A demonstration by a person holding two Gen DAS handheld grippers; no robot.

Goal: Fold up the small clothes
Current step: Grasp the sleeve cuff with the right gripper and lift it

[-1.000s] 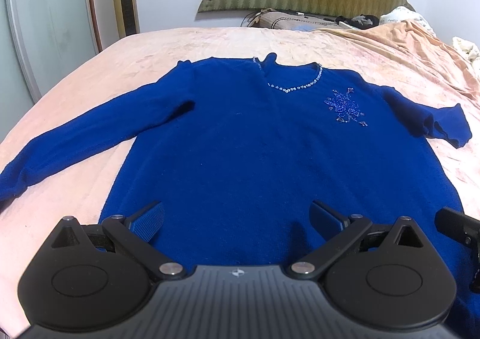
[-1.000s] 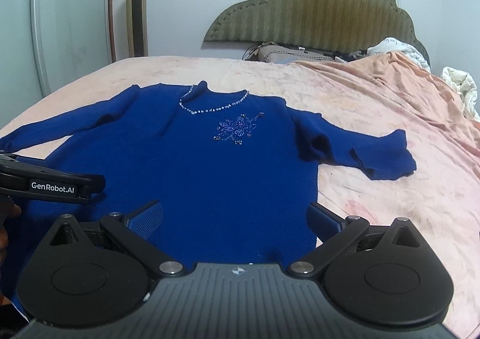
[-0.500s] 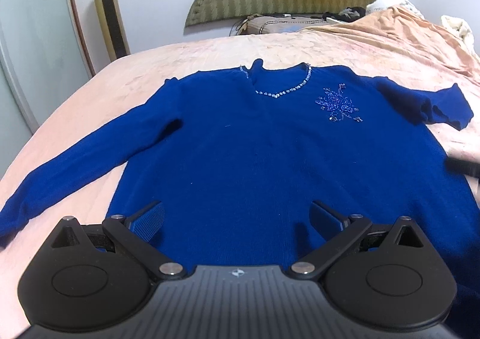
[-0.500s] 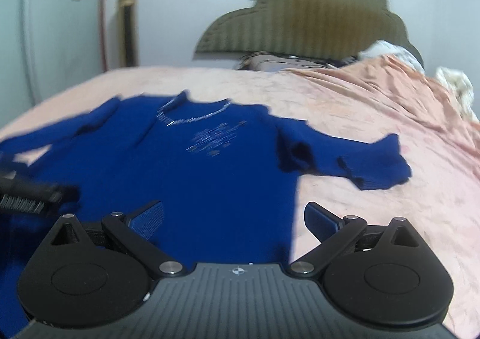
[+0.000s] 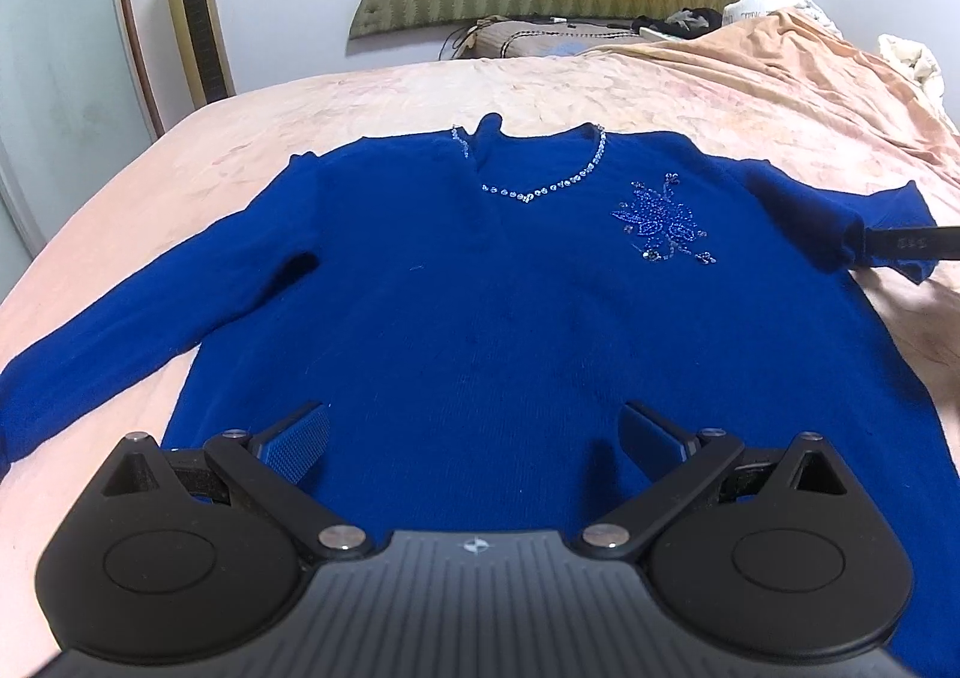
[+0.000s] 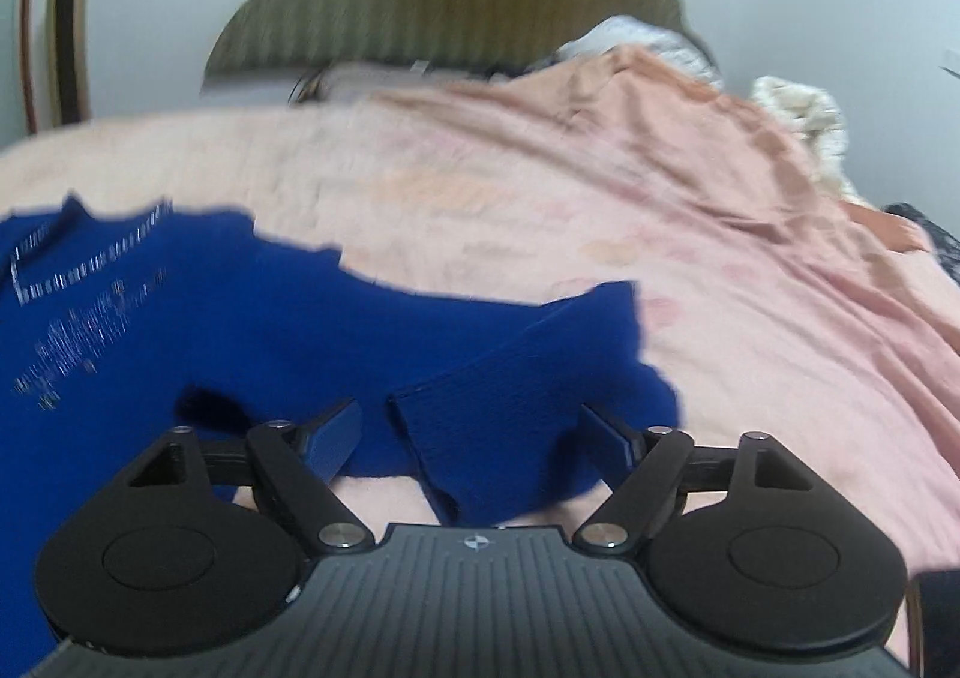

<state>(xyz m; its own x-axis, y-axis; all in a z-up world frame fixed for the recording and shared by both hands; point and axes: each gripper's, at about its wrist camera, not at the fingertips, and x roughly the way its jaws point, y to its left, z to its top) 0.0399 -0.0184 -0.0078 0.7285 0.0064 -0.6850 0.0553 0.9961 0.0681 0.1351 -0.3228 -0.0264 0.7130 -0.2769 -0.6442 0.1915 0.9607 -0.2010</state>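
right tool (image 6: 471, 432) closing, sleeve cuff (image 6: 516, 408) between its jaws at lower centre, not yet pinched | left tool (image 5: 474, 438) apart over sweater (image 5: 480, 318) hem | sweater flat on bed (image 5: 540, 90) | step: first sleeve fold | next: clamp cuff, carry across body

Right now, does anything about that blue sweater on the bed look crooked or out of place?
Mostly it lies flat, but one sleeve is doubled back on itself near the cuff, unlike the other sleeve, which stretches out straight. The right hand-held gripper is closing around that folded cuff. The blue sweater shows no damage.
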